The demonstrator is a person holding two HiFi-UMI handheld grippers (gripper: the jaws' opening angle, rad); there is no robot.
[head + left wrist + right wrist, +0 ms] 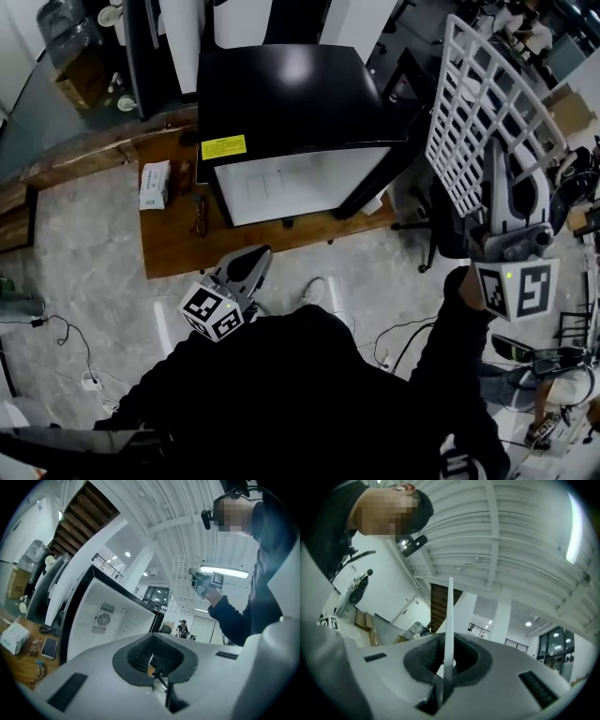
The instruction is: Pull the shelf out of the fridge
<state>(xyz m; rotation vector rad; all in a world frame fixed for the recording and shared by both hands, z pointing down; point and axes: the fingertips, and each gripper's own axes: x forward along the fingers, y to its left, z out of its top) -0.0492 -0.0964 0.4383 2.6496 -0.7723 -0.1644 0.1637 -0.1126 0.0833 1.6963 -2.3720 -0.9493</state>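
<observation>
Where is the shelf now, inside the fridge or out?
Out. The white wire shelf is up in the air, clamped edge-on in the right hand-held gripper, well away from the fridge.

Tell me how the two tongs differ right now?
The left tongs are shut on nothing; the right tongs are shut on the white wire shelf. The left tongs point toward the fridge; the right tongs stand off beside it. Both carry a square-marker cube.

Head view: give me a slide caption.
Right claw clamps the white wire-grid shelf, raised beside the black mini fridge; left claw shut and empty.
</observation>
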